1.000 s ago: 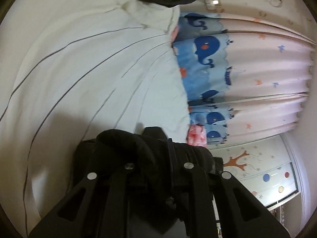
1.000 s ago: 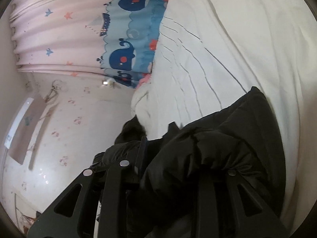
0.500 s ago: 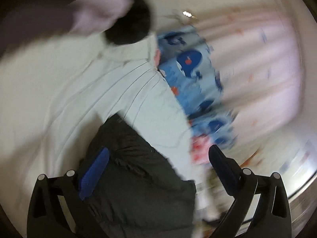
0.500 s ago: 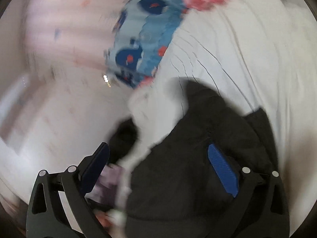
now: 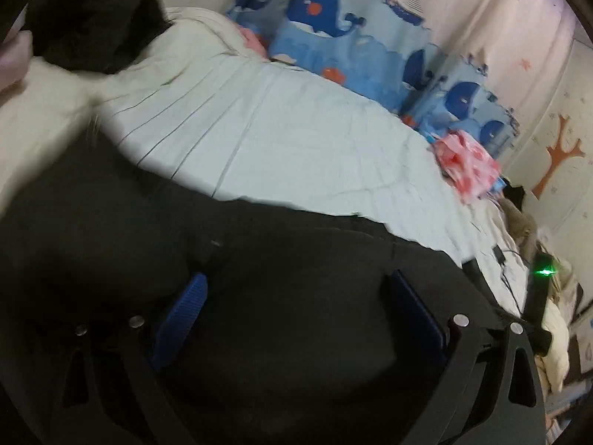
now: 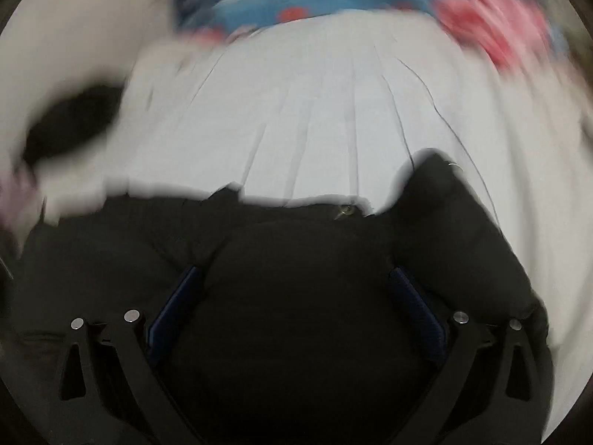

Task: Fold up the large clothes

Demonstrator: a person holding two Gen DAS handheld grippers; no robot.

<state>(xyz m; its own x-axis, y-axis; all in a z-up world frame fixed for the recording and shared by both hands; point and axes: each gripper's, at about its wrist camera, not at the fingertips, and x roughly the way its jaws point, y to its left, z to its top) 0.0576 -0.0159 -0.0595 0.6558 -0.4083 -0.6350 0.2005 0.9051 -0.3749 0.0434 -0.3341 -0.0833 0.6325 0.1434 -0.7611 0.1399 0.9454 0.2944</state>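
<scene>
Black jacket [image 5: 281, 296] spread on the bed [image 5: 296, 141], near its front edge.

Left hand-held gripper [image 5: 296, 315] and right hand-held gripper [image 6: 292, 304] both spread wide above the dark fabric, gripping nothing; right view blurred.

Your left black two-finger gripper [image 5: 300, 315] stood with jaws spread wide; your right black two-finger gripper [image 6: 296, 307] likewise gaped, gripping nothing.
</scene>
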